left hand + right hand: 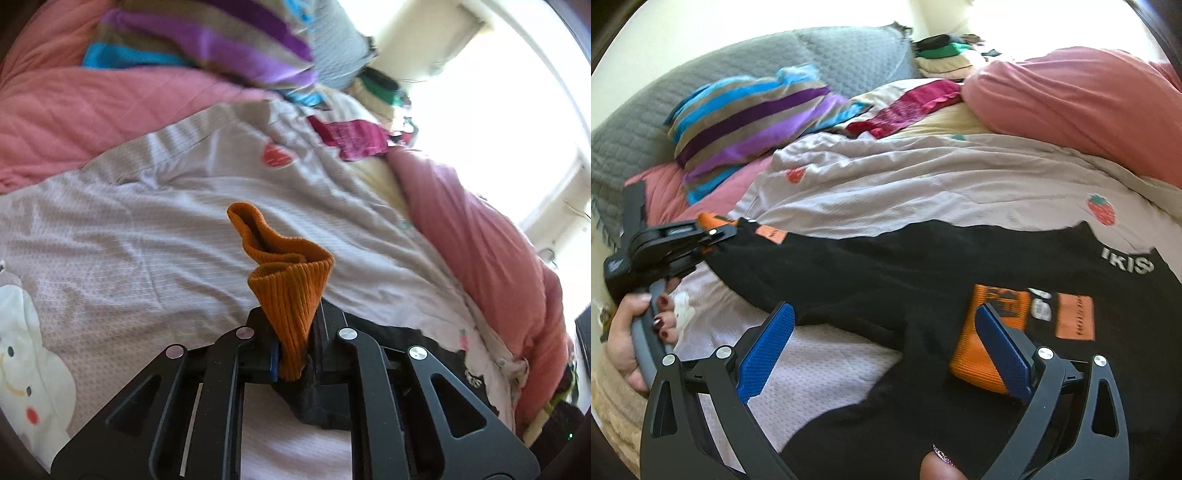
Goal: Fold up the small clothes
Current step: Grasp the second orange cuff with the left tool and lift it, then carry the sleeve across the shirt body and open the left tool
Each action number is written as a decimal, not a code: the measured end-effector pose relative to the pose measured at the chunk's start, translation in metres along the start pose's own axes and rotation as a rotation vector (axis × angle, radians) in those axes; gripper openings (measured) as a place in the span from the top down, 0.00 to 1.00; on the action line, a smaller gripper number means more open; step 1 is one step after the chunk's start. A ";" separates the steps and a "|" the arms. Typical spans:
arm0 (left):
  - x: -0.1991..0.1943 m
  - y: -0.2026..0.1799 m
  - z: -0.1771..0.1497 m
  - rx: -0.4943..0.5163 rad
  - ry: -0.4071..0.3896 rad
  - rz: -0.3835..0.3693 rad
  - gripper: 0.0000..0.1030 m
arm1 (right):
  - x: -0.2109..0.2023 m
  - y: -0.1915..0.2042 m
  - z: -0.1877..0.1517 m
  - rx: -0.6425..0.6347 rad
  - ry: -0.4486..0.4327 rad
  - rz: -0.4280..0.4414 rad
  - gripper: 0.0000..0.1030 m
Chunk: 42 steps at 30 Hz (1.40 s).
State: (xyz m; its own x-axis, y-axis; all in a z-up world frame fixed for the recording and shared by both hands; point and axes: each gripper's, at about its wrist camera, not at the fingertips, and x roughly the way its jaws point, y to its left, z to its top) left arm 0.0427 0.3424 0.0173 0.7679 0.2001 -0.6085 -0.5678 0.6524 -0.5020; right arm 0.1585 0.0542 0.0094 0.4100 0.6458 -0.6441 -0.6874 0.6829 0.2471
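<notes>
On the bed, over a pale lilac sheet printed with strawberries, we see a black sweatshirt lying spread out, with white lettering and orange patches on its front. The left gripper has its jaws closed on the garment's orange ribbed cuff, which stands up out of the jaws in a crumpled funnel; black sleeve fabric bunches just below the grip. In the right wrist view the same gripper appears at the left, clamped on that orange cuff at the end of the sleeve, held by a hand with dark red nails. The right gripper hangs over the sweatshirt with its blue-padded jaws wide apart, gripping nothing; its right finger overlaps a second orange cuff lying on the black fabric (whether it touches, we cannot tell). A striped pillow rests against a grey quilted cushion, and a pink duvet is heaped at the right. No containers are in view; folded clothes sit stacked at the far edge.
</notes>
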 end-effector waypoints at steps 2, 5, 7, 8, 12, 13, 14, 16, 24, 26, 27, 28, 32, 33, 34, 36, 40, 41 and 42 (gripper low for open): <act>-0.006 -0.012 -0.004 0.031 -0.016 -0.029 0.95 | -0.007 -0.011 -0.001 0.031 -0.011 -0.017 0.05; -0.012 -0.032 -0.010 0.078 -0.025 -0.068 0.95 | -0.016 -0.023 -0.004 0.058 -0.025 -0.045 0.05; -0.015 -0.047 -0.016 0.116 -0.029 -0.092 0.95 | -0.023 -0.031 -0.008 0.072 -0.035 -0.069 0.05; -0.015 -0.051 -0.018 0.129 -0.028 -0.102 0.95 | -0.027 -0.035 -0.010 0.079 -0.040 -0.080 0.05; -0.014 -0.074 -0.026 0.178 -0.014 -0.146 0.95 | -0.041 -0.048 -0.020 0.101 -0.051 -0.124 0.05; -0.014 -0.079 -0.028 0.191 -0.009 -0.156 0.95 | -0.043 -0.051 -0.022 0.106 -0.050 -0.130 0.05; -0.015 -0.087 -0.030 0.205 -0.005 -0.171 0.96 | -0.045 -0.053 -0.024 0.110 -0.049 -0.133 0.05; -0.016 -0.099 -0.035 0.224 0.003 -0.197 0.96 | -0.050 -0.059 -0.028 0.117 -0.046 -0.146 0.05; -0.016 -0.141 -0.057 0.290 0.039 -0.270 0.96 | -0.079 -0.089 -0.040 0.171 -0.068 -0.198 0.05; -0.014 -0.150 -0.062 0.308 0.050 -0.277 0.96 | -0.085 -0.095 -0.042 0.181 -0.075 -0.209 0.05; -0.014 -0.154 -0.064 0.316 0.054 -0.281 0.96 | -0.089 -0.099 -0.043 0.187 -0.079 -0.217 0.05; -0.013 -0.158 -0.066 0.323 0.058 -0.287 0.96 | -0.092 -0.103 -0.044 0.193 -0.083 -0.222 0.05; -0.012 -0.179 -0.077 0.361 0.076 -0.312 0.96 | -0.106 -0.118 -0.049 0.220 -0.099 -0.245 0.05; -0.012 -0.183 -0.080 0.371 0.079 -0.316 0.96 | -0.110 -0.123 -0.051 0.230 -0.105 -0.255 0.05; -0.012 -0.189 -0.083 0.382 0.084 -0.320 0.96 | -0.113 -0.126 -0.052 0.236 -0.108 -0.259 0.05; -0.010 -0.196 -0.088 0.395 0.092 -0.328 0.96 | -0.120 -0.134 -0.055 0.253 -0.117 -0.270 0.05; -0.004 -0.212 -0.100 0.419 0.120 -0.351 0.96 | -0.133 -0.150 -0.059 0.290 -0.137 -0.287 0.05; -0.004 -0.214 -0.102 0.423 0.126 -0.356 0.96 | -0.136 -0.153 -0.060 0.297 -0.142 -0.291 0.05; -0.002 -0.219 -0.105 0.429 0.134 -0.361 0.96 | -0.139 -0.157 -0.061 0.306 -0.147 -0.297 0.05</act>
State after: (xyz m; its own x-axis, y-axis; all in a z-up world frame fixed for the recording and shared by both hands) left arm 0.1342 0.1226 0.0636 0.8307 -0.1668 -0.5312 -0.0836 0.9059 -0.4152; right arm 0.1727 -0.1641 0.0159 0.6587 0.4329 -0.6154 -0.3270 0.9013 0.2840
